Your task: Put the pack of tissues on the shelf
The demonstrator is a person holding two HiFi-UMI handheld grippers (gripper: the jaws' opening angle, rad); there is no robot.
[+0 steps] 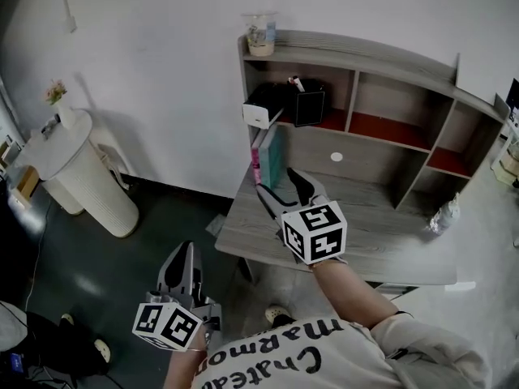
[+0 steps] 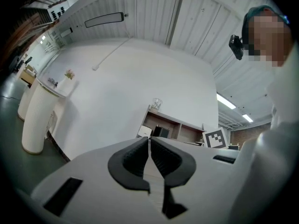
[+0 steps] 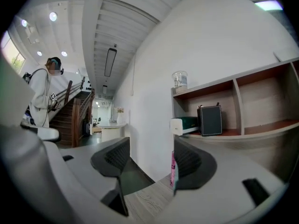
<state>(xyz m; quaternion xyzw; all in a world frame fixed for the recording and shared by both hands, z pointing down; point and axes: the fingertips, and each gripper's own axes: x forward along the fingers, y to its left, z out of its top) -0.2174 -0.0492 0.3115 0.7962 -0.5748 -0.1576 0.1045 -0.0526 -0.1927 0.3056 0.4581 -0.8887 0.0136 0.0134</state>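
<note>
The pack of tissues, teal with a pink edge, stands on end at the desk's left rear, against the shelf unit. My right gripper hovers just in front of it, jaws apart and aimed at it. In the right gripper view only the pack's pink edge shows, beside the right jaw's inner side; the gap of the right gripper holds nothing and no pad touches the pack. My left gripper hangs low at the left over the floor. In its own view the left gripper is shut and empty.
On the shelf's left compartment sit a green box with a white end and a black box. A clear cup stands on top. A crumpled bag lies at the desk's right. A round white stand is at the far left.
</note>
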